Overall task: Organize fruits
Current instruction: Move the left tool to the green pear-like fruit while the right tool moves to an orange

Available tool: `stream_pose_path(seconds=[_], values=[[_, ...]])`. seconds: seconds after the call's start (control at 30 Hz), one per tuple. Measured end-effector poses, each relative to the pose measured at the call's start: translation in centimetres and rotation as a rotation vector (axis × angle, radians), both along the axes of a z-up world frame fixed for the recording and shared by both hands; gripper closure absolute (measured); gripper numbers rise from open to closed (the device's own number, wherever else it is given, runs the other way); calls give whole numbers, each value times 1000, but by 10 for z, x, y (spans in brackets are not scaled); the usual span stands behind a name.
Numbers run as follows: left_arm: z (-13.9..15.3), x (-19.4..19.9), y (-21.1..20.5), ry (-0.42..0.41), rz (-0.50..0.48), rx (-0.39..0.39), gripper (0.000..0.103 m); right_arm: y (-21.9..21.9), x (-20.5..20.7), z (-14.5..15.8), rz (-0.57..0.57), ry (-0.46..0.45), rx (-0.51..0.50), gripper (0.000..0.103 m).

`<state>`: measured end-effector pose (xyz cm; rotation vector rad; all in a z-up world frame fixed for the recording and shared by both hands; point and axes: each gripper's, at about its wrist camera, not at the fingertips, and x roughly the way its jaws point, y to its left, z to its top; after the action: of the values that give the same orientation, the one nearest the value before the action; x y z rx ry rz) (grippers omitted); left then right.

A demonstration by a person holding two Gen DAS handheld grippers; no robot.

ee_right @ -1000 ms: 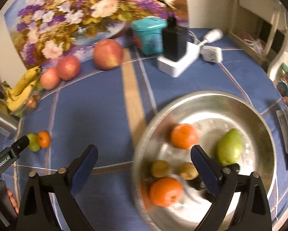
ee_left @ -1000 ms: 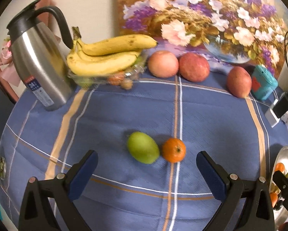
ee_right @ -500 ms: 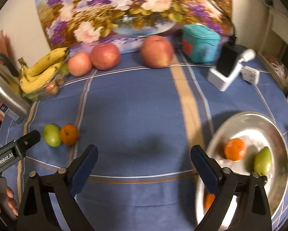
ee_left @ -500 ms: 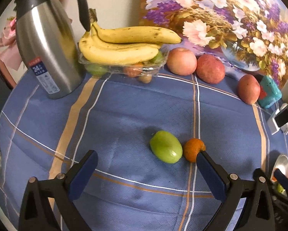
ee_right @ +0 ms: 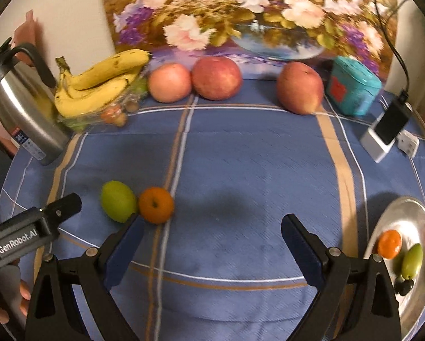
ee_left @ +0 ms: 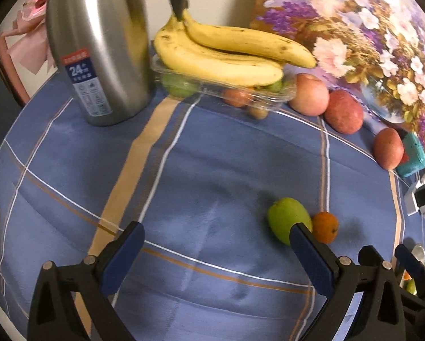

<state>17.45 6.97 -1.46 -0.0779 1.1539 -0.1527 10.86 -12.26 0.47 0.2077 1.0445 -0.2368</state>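
Note:
A green fruit point(ee_left: 288, 218) and a small orange point(ee_left: 325, 226) lie touching on the blue tablecloth. In the right wrist view the green fruit point(ee_right: 118, 201) and orange point(ee_right: 156, 205) sit just beyond my right gripper's left finger. My left gripper point(ee_left: 216, 240) is open and empty, with the green fruit at its right finger. My right gripper point(ee_right: 212, 233) is open and empty. A silver plate point(ee_right: 420, 221) at the right edge holds an orange point(ee_right: 389, 243), a green fruit point(ee_right: 412, 261) and a dark fruit. Bananas point(ee_left: 221, 54) lie on a clear tray. Three apples point(ee_right: 216, 78) stand at the back.
A steel kettle point(ee_left: 98, 42) stands at the back left. A teal box point(ee_right: 352, 89) and a charger with phone point(ee_right: 386, 130) are at the back right. A flower painting point(ee_right: 241, 11) leans on the wall. The left gripper's body point(ee_right: 33, 233) shows in the right view.
Both grippers have swung left. The plate has slid to the right edge of the right view. The loose green fruit and orange are now closer to both grippers.

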Motion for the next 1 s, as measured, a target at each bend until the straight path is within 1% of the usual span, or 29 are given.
stream_pose_path(seconds=[0.23, 0.43, 0.5, 0.57, 0.6, 0.63, 0.7, 0.8, 0.9, 0.97, 1.0], values=[[1, 4, 17, 7, 57, -41, 0, 9, 13, 2, 20, -19, 21, 6], [-3, 8, 17, 20, 68, -76, 0, 17, 23, 2, 37, -32, 41, 6], [-4, 9, 18, 19, 86, -88, 1, 18, 26, 1, 40, -36, 47, 7], [-5, 10, 21, 22, 105, -122, 1, 18, 27, -1, 40, -32, 56, 7], [-6, 10, 22, 23, 112, -153, 1, 18, 28, -3, 41, -29, 60, 9], [-6, 11, 23, 23, 116, -168, 1, 19, 29, -5, 41, -26, 63, 16], [-9, 12, 22, 33, 118, -198, 1, 18, 30, -8, 41, -20, 67, 23], [-14, 13, 16, 59, 101, -228, 4, 17, 32, -13, 41, -16, 89, 26], [-19, 13, 6, 82, 73, -260, 9, 18, 34, -17, 48, -12, 109, 34], [-21, 13, -1, 92, 53, -278, 10, 18, 35, -19, 52, -9, 119, 35], [-22, 13, -4, 95, 45, -281, 14, 19, 35, -20, 55, -7, 123, 35]])
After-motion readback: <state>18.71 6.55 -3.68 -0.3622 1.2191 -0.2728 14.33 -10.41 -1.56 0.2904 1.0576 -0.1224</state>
